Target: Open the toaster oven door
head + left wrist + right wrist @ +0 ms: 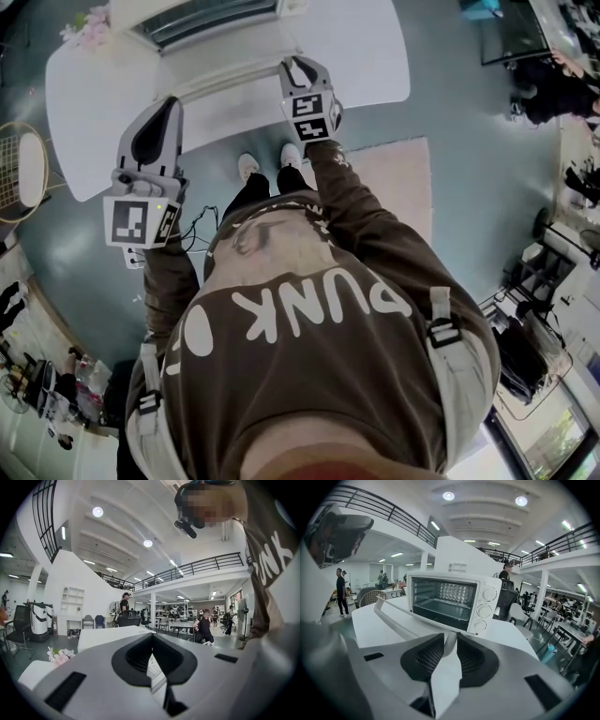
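Note:
A white toaster oven [445, 599] stands on the white table [366, 56], its knobs on the right. Its door hangs open and lowered towards me, so the inner rack shows. The door's long grey handle bar [401, 620] runs from the left into my right gripper [451, 641], whose jaws are shut on the bar's right end. In the head view the right gripper [305, 67] reaches over the table to the handle bar [230, 82] in front of the oven [202, 19]. My left gripper [167, 105] hovers at the table's near edge, shut and empty, apart from the oven.
Pink flowers [84, 26] lie at the table's far left corner. A wire-back chair [21, 173] stands left of the table and a pink rug [394, 183] lies on the floor to the right. Desks, chairs and people fill the hall behind.

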A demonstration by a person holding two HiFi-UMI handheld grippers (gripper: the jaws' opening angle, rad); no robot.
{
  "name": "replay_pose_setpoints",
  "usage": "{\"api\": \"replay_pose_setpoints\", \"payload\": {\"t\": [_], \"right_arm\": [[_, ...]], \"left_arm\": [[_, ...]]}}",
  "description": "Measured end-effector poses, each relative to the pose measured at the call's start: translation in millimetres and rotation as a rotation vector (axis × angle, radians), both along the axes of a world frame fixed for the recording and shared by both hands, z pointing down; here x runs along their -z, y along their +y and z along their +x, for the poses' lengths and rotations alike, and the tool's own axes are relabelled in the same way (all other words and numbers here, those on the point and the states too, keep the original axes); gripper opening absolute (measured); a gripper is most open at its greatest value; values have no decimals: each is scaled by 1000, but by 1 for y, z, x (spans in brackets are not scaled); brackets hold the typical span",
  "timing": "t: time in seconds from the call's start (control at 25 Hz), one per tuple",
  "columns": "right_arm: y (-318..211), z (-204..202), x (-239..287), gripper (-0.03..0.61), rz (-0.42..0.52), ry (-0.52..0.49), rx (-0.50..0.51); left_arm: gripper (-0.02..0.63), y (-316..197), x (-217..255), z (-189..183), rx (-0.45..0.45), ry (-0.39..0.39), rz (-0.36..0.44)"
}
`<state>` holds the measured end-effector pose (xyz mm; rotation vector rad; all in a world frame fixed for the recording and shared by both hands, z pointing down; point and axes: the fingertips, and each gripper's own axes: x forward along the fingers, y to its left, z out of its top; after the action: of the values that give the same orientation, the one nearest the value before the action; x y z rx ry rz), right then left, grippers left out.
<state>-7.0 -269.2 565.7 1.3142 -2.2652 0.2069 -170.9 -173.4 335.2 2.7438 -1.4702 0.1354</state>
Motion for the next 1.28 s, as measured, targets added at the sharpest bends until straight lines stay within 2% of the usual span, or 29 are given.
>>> {"api": "replay_pose_setpoints", "payload": {"t": [0.32,0.44,0.72,0.96,1.28], "right_arm": [[10,5,-20,97,27,14,-17],[18,8,-31,95,10,24,-22],[42,16,-88,64,-154,57,-42],[45,19,-124,61,-246,85,-57],[48,22,-137,60,-277,102,-75]], "left_arm": [[3,2,0,-1,2,-3,-3],[3,4,1,-1,2,-2,-1],[3,6,-1,-2,2,-2,-8],[3,6,-5,-3,5,-5,-17],[3,11,-1,-4,17,-6,-18]]}}
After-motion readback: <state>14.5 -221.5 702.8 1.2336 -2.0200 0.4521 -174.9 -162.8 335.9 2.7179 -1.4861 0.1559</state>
